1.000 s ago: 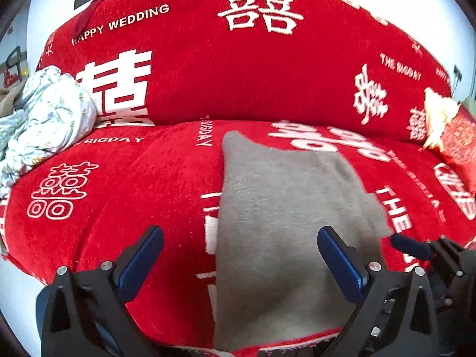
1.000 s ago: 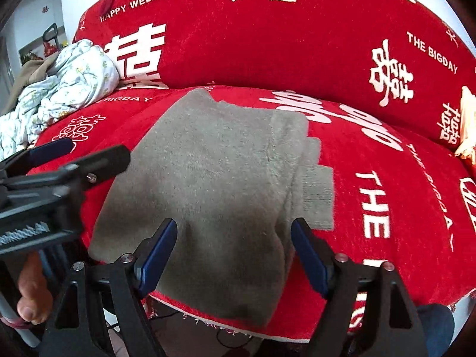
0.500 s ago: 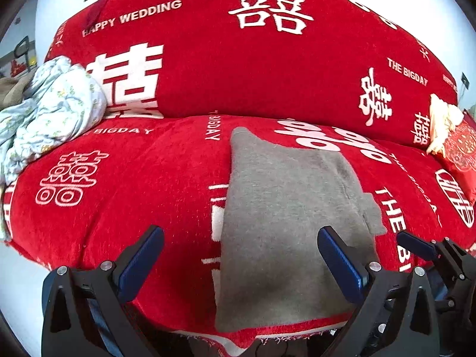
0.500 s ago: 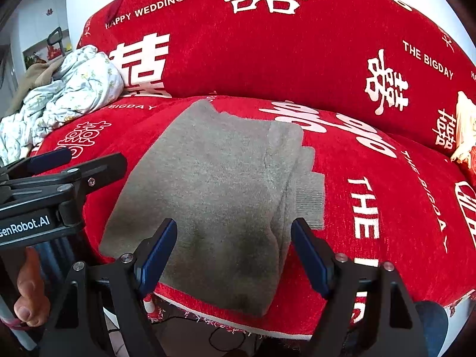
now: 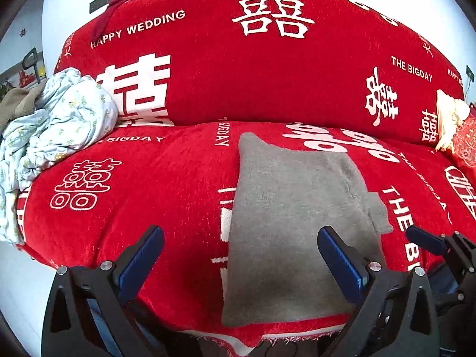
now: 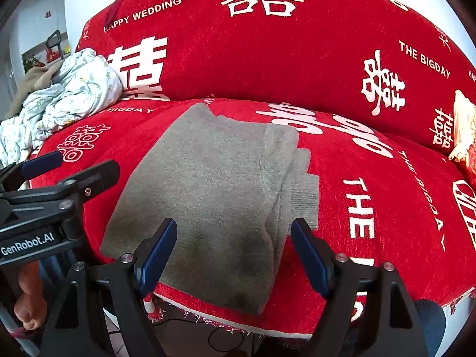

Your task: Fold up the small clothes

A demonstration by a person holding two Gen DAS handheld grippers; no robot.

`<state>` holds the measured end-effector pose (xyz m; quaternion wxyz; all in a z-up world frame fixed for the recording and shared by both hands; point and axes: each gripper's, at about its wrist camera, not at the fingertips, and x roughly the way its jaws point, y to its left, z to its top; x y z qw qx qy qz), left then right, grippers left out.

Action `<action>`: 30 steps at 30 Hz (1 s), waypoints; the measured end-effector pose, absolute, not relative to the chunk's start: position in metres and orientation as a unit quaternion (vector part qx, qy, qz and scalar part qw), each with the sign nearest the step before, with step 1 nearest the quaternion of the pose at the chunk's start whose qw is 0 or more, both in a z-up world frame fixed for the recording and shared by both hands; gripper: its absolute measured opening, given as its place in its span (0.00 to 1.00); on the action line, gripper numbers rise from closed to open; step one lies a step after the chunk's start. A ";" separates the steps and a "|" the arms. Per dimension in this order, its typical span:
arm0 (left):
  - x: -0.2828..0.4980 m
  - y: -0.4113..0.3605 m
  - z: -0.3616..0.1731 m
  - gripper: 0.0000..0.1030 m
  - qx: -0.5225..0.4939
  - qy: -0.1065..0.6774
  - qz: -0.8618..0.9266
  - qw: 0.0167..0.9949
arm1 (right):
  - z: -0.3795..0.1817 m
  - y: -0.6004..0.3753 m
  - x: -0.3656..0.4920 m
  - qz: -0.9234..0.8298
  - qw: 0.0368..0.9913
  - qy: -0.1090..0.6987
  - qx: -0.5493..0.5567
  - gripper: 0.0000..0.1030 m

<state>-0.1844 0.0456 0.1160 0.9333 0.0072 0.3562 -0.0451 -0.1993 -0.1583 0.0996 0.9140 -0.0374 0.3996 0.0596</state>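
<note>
A grey knitted garment (image 5: 291,220) lies folded into a long strip on the red sofa seat (image 5: 148,196), with a ribbed cuff sticking out at its right edge (image 6: 303,199). My left gripper (image 5: 241,253) hovers open in front of the seat's edge, over the garment's near left part, holding nothing. My right gripper (image 6: 235,250) is open too, above the garment's near end, apart from the cloth. The left gripper's black body (image 6: 53,196) shows at the left of the right wrist view, and the right gripper's fingers (image 5: 428,241) show at the right of the left wrist view.
A crumpled pale floral cloth (image 5: 56,125) is heaped on the sofa's left end. The red backrest (image 5: 267,74) with white lettering rises behind the seat. A cream and red cushion (image 5: 455,131) sits at the far right. A hand (image 6: 28,300) holds the left gripper's handle.
Both views have drawn back and tilted slightly, so the garment sits a little farther off and the seat's front edge shows more. The garment has not moved and both jaws stay wide.
</note>
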 end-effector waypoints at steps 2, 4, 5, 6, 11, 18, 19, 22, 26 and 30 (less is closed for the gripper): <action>-0.185 0.044 0.117 1.00 0.013 0.354 -0.046 0.934 | 0.100 -0.158 -0.200 0.059 0.914 0.399 -0.038 0.79; -0.185 0.043 0.117 1.00 0.018 0.354 -0.044 0.934 | 0.100 -0.159 -0.199 0.059 0.914 0.400 -0.037 0.79; -0.186 0.042 0.117 1.00 0.021 0.352 -0.045 0.935 | 0.100 -0.159 -0.200 0.059 0.914 0.400 -0.037 0.79; -0.187 0.041 0.118 1.00 0.025 0.351 -0.045 0.935 | 0.100 -0.159 -0.200 0.058 0.914 0.400 -0.036 0.79; -0.188 0.037 0.118 1.00 0.030 0.349 -0.048 0.935 | 0.100 -0.160 -0.201 0.057 0.915 0.399 -0.035 0.79; -0.190 0.037 0.117 1.00 0.029 0.349 -0.051 0.935 | 0.101 -0.160 -0.201 0.056 0.914 0.400 -0.036 0.79; -0.191 0.036 0.117 1.00 0.029 0.348 -0.051 0.935 | 0.100 -0.160 -0.201 0.056 0.914 0.400 -0.036 0.79; -0.192 0.035 0.117 1.00 0.030 0.347 -0.051 0.936 | 0.100 -0.160 -0.201 0.056 0.914 0.400 -0.036 0.79; -0.192 0.034 0.117 1.00 0.031 0.346 -0.051 0.936 | 0.101 -0.161 -0.201 0.056 0.914 0.400 -0.036 0.79; -0.192 0.034 0.117 1.00 0.031 0.346 -0.051 0.936 | 0.100 -0.161 -0.201 0.056 0.914 0.400 -0.036 0.79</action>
